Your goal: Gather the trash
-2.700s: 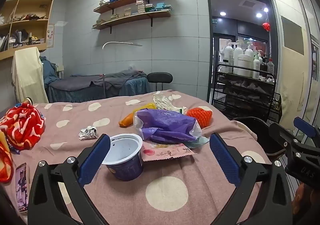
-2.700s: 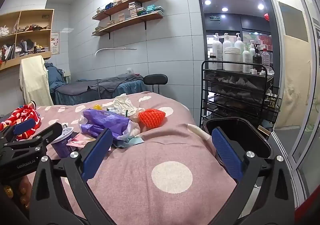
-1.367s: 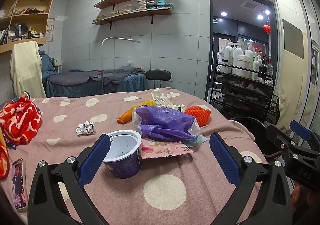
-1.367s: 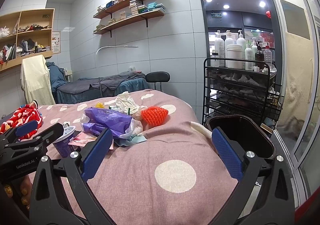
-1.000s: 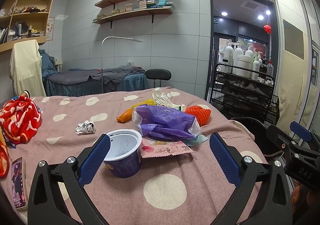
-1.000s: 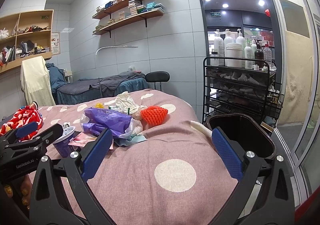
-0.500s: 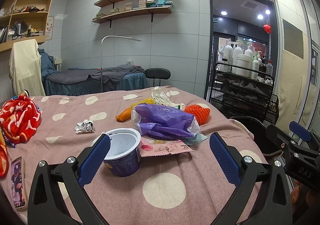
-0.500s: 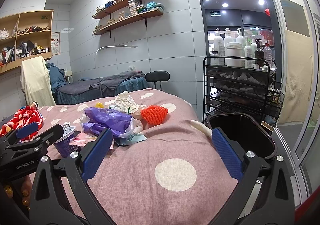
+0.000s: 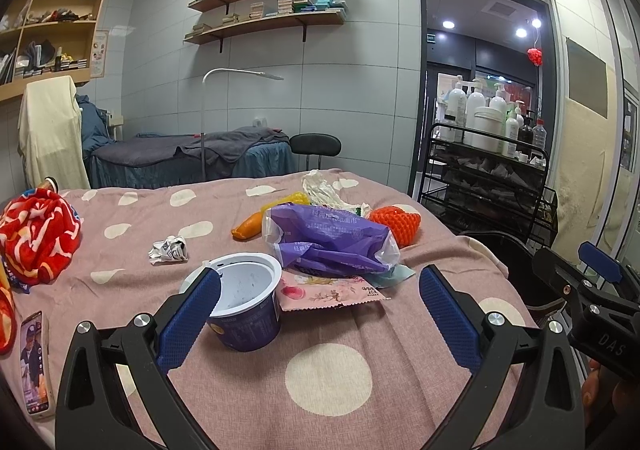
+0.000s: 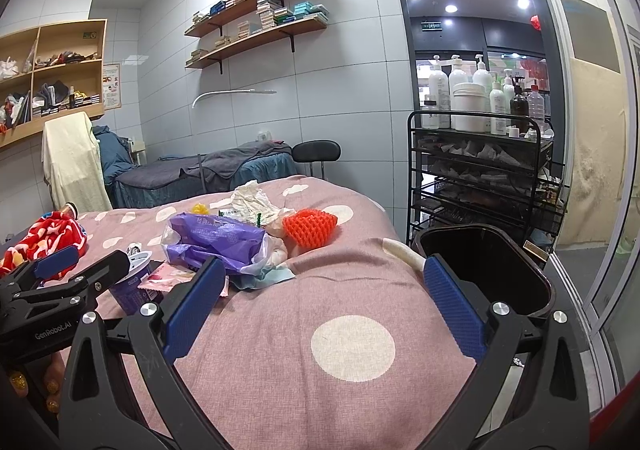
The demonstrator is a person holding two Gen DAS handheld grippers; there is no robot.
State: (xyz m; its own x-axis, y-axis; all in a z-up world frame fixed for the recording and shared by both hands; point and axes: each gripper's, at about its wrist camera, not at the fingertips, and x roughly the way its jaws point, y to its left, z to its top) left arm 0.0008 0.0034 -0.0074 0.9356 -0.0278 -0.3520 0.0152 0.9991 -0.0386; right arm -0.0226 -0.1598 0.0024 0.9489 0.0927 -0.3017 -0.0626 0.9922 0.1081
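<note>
Almost nothing has changed: both the left claw (image 9: pixel 316 306) and right claw (image 10: pixel 326 302) still hover, jaws apart and empty. The yogurt cup (image 9: pixel 245 306) sits untouched by the left claw's left finger, so collecting hasn't begun.

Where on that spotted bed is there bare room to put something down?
Bare: near the claws, before the cup, and between the red blanket and paper ball. Crowded: around the purple bag and orange net.

one cup (image 9: pixel 245 304), one purple bag (image 9: pixel 328 240), one red net (image 9: pixel 396 224), one paper ball (image 9: pixel 169 249), one flat wrapper (image 9: pixel 328 292), one phone (image 9: pixel 36 362), one black bin (image 10: pixel 484 270).
</note>
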